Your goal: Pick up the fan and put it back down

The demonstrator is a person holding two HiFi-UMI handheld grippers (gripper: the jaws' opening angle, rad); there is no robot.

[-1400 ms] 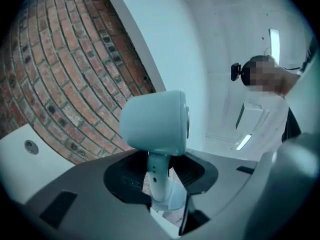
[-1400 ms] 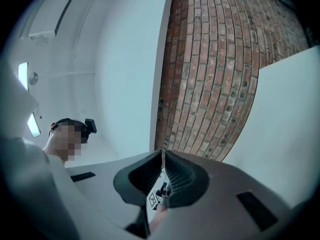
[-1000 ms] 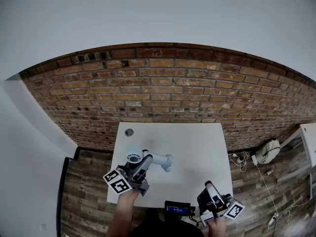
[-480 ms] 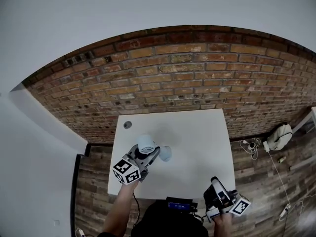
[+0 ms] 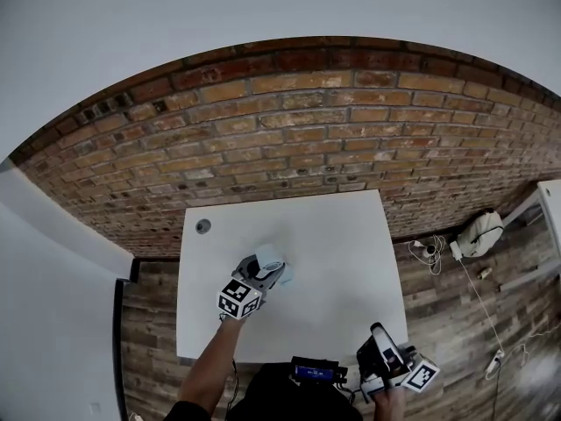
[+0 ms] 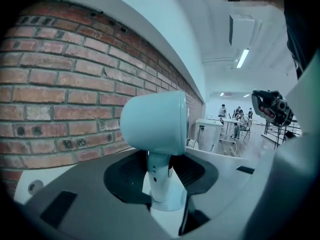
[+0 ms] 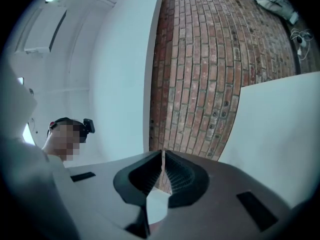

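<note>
In the left gripper view a white fan stands upright, its round head (image 6: pixel 155 121) above a slim stem (image 6: pixel 160 176). My left gripper (image 6: pixel 161 173) is shut on that stem, a dark pad on each side. The fan's base is at the white table top; I cannot tell whether it touches. From the head view the fan (image 5: pixel 268 257) and left gripper (image 5: pixel 266 276) are over the table's (image 5: pixel 342 261) left middle. My right gripper (image 5: pixel 377 338) hovers at the near right edge, and in its own view the right gripper (image 7: pixel 162 171) is shut with nothing in it.
A small round grey disc (image 5: pixel 203 226) lies at the table's far left corner. A brick wall (image 5: pixel 298 139) runs behind the table. A dark device (image 5: pixel 314 372) sits at the near edge. A pale bag (image 5: pixel 480 235) and cables (image 5: pixel 429 251) lie on the wood floor to the right.
The left gripper has come down toward the table with the fan and rolled it from lying sideways to upright. The right gripper has shifted a little near the table's front edge.
</note>
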